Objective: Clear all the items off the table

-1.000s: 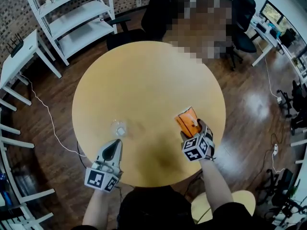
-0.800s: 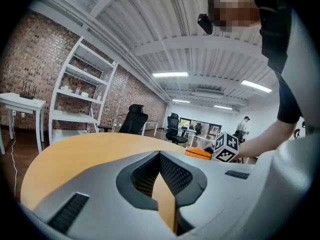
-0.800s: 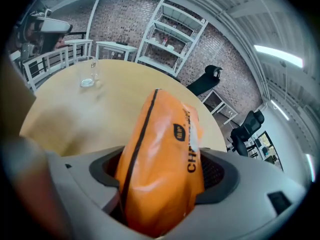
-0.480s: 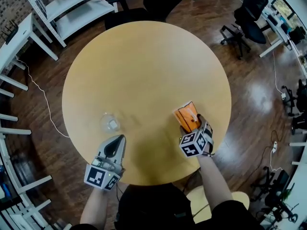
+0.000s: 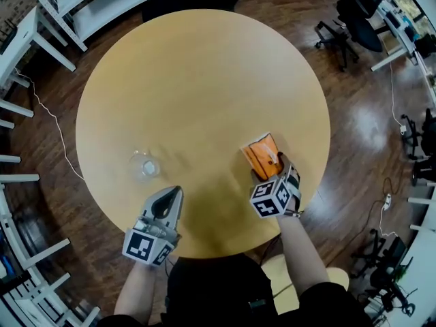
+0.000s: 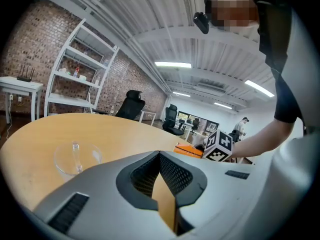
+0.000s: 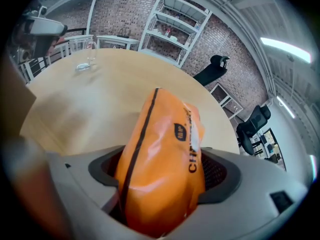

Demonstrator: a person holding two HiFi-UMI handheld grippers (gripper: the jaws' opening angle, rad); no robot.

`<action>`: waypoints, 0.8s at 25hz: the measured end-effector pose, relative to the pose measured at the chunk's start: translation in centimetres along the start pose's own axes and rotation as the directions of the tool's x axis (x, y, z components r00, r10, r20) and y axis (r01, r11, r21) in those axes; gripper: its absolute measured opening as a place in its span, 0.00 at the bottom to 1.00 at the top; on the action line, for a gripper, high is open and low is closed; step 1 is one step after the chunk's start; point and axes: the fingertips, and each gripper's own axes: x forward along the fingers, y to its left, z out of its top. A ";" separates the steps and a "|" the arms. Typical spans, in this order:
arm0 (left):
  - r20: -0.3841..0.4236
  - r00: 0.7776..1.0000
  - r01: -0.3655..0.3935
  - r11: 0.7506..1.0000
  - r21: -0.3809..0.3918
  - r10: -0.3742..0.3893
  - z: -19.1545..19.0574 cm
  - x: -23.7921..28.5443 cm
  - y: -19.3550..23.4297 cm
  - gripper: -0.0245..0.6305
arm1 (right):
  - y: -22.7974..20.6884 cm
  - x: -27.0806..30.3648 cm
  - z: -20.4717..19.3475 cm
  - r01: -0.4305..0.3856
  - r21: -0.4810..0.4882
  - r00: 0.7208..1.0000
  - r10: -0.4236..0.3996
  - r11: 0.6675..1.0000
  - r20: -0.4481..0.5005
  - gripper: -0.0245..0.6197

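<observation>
I count two things at the round, smooth, pale wooden tabletop point(image 5: 204, 73): one glossy, crinkled orange plastic snack bag point(image 5: 261, 154) by its near right edge, and one clear glass cup point(image 5: 144, 165) standing toward the near left edge. My right gripper point(image 5: 274, 177) is clamped on the bag's near end, and the film bulges out between the jaws. My left gripper point(image 5: 170, 197) is clenched on nothing, over the near edge and apart from the cup.

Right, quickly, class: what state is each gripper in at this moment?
Left gripper: closed, holding nothing.
Right gripper: closed on the orange packet.
</observation>
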 end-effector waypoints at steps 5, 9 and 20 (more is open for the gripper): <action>0.004 1.000 0.005 1.000 -0.006 -0.005 0.1 0.2 -1.1 0.04 | -0.3 -0.1 -0.5 0.002 0.007 1.000 -0.003 1.000 0.010 0.71; 0.013 1.000 0.006 1.000 0.007 -0.006 0.9 -0.2 -1.0 0.04 | -0.4 0.2 -0.7 -0.010 0.034 1.000 0.009 0.999 0.017 0.86; 0.080 0.996 0.019 0.998 0.062 -0.024 4.7 -2.3 -1.2 0.04 | -0.5 -5.6 2.4 -0.069 0.228 0.976 0.019 0.971 0.215 0.92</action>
